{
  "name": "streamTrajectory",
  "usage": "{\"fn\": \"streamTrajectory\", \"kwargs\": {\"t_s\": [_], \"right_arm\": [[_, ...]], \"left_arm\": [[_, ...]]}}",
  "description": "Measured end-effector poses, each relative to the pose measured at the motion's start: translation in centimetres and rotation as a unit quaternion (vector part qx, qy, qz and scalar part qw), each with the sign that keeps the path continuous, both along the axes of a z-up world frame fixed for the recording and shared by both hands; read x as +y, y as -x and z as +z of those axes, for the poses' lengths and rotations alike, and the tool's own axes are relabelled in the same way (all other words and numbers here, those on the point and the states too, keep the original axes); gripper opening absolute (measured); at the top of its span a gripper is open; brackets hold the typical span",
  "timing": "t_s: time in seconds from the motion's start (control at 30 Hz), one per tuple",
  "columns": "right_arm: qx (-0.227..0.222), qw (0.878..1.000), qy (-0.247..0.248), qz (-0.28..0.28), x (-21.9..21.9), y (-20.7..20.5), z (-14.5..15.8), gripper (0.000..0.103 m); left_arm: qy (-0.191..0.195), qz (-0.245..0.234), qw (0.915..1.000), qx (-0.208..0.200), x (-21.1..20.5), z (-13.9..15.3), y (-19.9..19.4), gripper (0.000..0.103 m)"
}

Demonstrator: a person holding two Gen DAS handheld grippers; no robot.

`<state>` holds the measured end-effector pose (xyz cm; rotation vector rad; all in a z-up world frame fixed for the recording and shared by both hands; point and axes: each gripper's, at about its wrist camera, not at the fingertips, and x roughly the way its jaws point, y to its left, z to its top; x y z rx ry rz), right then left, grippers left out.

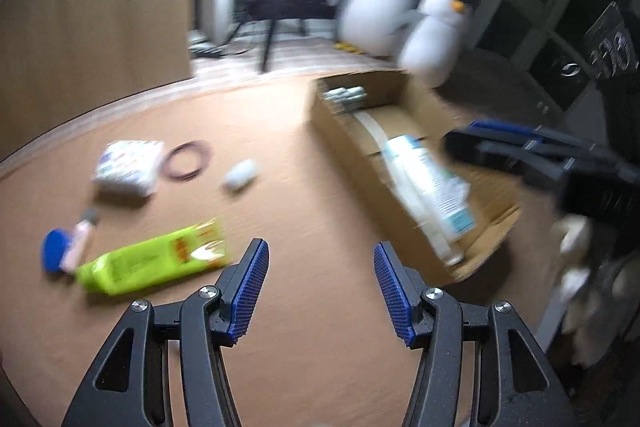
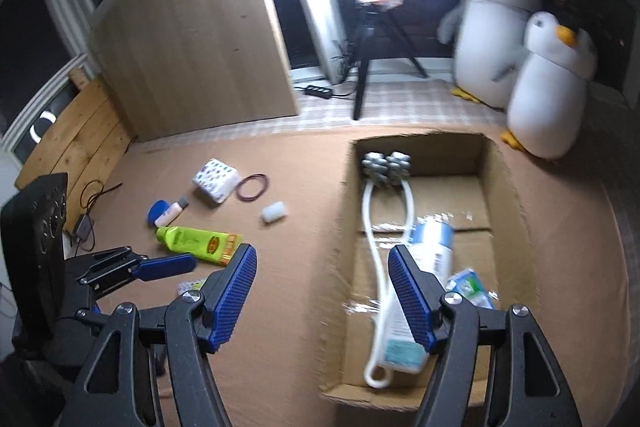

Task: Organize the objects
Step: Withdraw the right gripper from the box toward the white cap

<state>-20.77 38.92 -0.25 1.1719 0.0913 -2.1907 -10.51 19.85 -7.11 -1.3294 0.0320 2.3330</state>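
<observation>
Cardboard box (image 2: 508,187): holds massager (image 2: 378,251) | both tools released, empty | green tube (image 2: 198,241) near left tool (image 2: 164,269)

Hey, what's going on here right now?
A person is tidying small things from a brown table into a cardboard box, using a tool in each hand. Both the left tool and the right tool are open and empty. A white roller and white tube lie in the box; a green tube still waits outside.
</observation>
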Motion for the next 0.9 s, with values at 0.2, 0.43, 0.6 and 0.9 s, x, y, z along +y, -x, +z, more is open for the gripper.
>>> {"fn": "streamTrajectory", "kwargs": {"t_s": [0.2,0.43,0.6,0.9], "right_arm": [[-0.010,0.999,-0.024,0.038,-4.2,0.4,-0.7,0.065],[-0.062,0.994,-0.042,0.076,-9.6,2.6,-2.6,0.064],[-0.090,0.989,-0.078,0.084,-13.3,5.1,-4.8,0.046],[-0.131,0.977,-0.147,0.083,-18.7,9.1,-9.8,0.020]], "left_arm": [[0.032,0.053,0.9978,-0.024,-7.2,-2.2,-0.3,0.059],[0.038,0.061,0.9970,-0.029,-10.7,-3.1,-1.1,0.059],[0.030,0.064,0.9970,-0.032,-11.7,-3.3,-1.5,0.059],[0.020,0.089,0.9953,-0.031,-13.3,-3.2,-2.2,0.059]]}}
